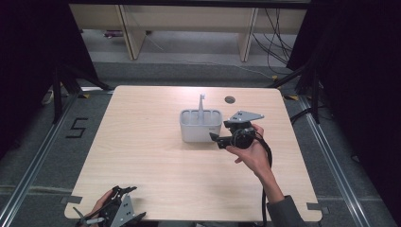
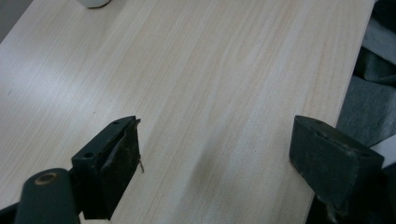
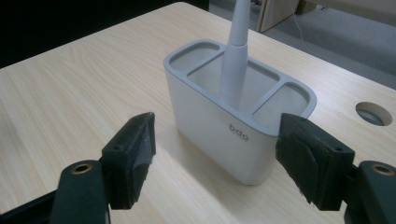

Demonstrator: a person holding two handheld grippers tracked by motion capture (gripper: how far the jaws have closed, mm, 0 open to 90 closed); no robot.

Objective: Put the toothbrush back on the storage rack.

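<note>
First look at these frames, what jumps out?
A white holder with three compartments stands mid-table, a white toothbrush upright in its middle compartment. The right tongs sit open just beside it, jaws facing its side. The left tongs rest open at the near left table edge.

A white rectangular holder (image 1: pixel 201 126) stood upright near the middle of a light wooden table (image 1: pixel 156 161), slightly toward its far side. Its rounded corners and grey top rim framed three compartments set in a row: a small one at each end and a larger one between them. Small grey lettering marked one long side wall. A white toothbrush (image 1: pixel 201 108) stood in the larger middle compartment, handle end down, rising well above the rim and leaning only a little. Its handle widened toward the bottom, and the narrow neck led up to the head at the top. The two end compartments looked empty.
</note>
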